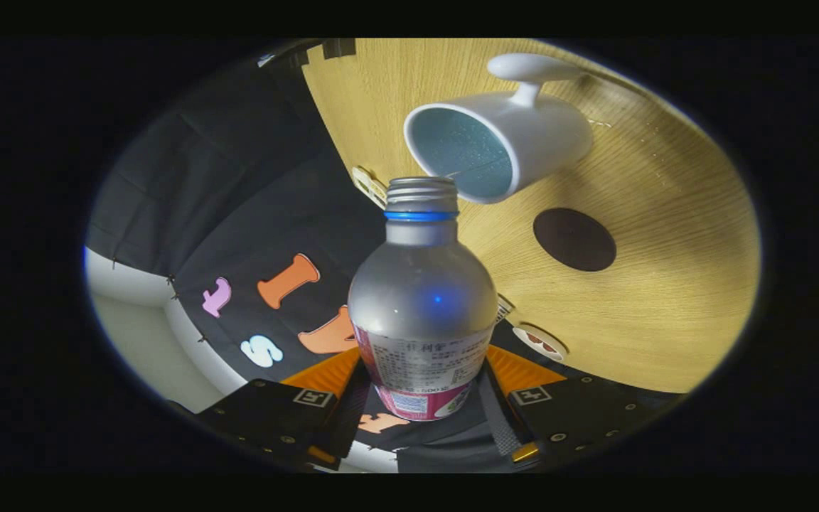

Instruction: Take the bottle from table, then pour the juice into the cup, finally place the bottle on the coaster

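A silver bottle (421, 299) with a blue neck ring and an open threaded mouth sits between my fingers, and my gripper (421, 387) is shut on the bottle's labelled lower body. The whole view is rolled, so the bottle is tilted over the wooden table (665, 299). Its mouth points at the rim of a white cup (502, 139) with a pale blue inside and a handle on the far side. A dark round coaster (574, 240) lies flat on the table, beside the cup and to the right of the bottle's neck.
The booth's black cloth wall (239, 199) hangs along the table's edge on the left of the bottle. Small white clips (541, 340) sit on the table's edge near my fingers. A light floor (146, 334) shows below the cloth.
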{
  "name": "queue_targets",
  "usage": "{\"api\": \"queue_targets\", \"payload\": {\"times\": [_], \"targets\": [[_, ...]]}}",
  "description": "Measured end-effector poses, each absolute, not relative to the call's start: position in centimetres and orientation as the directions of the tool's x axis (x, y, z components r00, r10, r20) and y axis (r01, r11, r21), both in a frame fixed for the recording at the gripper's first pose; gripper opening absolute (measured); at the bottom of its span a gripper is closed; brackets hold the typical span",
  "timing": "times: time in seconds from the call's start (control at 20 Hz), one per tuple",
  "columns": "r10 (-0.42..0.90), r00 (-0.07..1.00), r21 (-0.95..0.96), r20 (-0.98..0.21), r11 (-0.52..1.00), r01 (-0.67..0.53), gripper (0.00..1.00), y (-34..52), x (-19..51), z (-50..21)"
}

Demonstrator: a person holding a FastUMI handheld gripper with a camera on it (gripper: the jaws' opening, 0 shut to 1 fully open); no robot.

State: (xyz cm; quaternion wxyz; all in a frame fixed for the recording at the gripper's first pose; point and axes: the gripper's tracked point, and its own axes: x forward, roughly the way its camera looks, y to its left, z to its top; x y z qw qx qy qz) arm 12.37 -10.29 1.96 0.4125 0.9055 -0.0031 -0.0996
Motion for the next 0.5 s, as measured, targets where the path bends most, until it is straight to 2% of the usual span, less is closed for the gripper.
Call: {"api": "queue_targets", "payload": {"times": [0.5], "targets": [[-0.106, 0.979, 0.733, -0.176, -0.678, 0.058, 0.76, -10.71, 12.26, 2.23]]}}
